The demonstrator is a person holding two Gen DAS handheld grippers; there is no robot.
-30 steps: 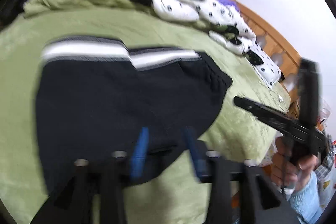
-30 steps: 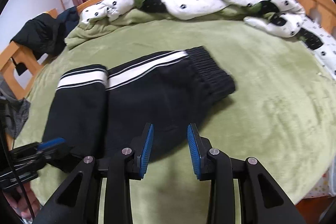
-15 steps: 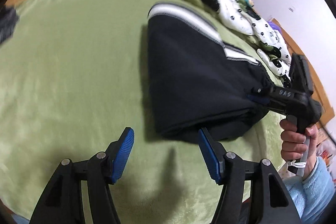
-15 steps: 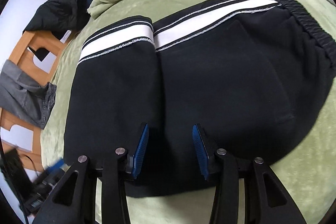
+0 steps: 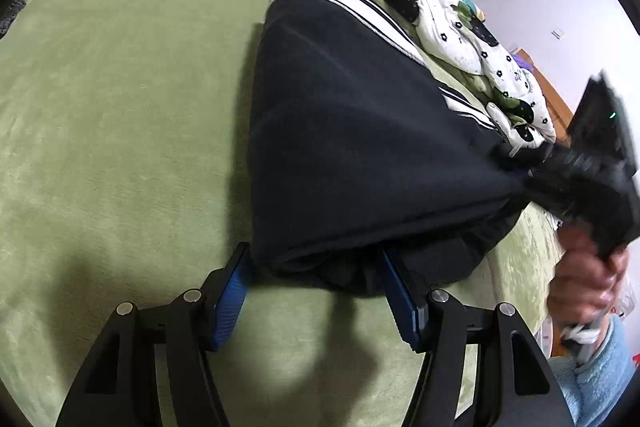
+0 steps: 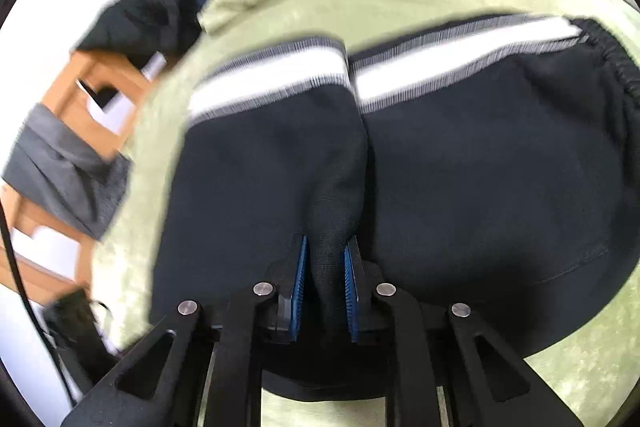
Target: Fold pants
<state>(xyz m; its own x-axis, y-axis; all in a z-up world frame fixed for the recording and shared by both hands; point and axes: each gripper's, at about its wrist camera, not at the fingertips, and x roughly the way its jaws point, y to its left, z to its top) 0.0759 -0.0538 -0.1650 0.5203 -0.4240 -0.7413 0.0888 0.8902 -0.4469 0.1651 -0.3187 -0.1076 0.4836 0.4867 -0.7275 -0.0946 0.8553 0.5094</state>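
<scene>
Pants [image 5: 352, 147], black with a white side stripe, lie folded on the green blanket [image 5: 120, 107] of the bed, toward its near edge. In the right wrist view the pants [image 6: 480, 187] show two stacked portions side by side, the stripe running across their far edge and the elastic waistband [image 6: 624, 75] at the right.

Right gripper [image 6: 324, 279]: jaws nearly pressed together, pinching a raised ridge of black fabric where the two portions meet. The cloth stands up between the blue pads [image 6: 299, 283] and is drawn taut toward the camera. In the left wrist view the right gripper [image 5: 560, 167] appears blurred at the right edge, its tip buried in the fabric, with the person's hand [image 5: 588, 275] on the handle and a light blue sleeve [image 5: 596, 379] below.

Left gripper [image 5: 316, 291]: jaws spread wide, one blue pad [image 5: 230, 303] on each side of the near folded corner of the pants. Whether the pads touch the fabric cannot be told.

Surroundings: a white flower-print quilt [image 5: 440, 7] is heaped along the far edge of the bed. Dark clothing [image 6: 148, 19] and a grey garment [image 6: 68, 167] hang on a wooden frame [image 6: 100, 75] beyond the left edge of the bed. The right wrist view is motion-blurred.
</scene>
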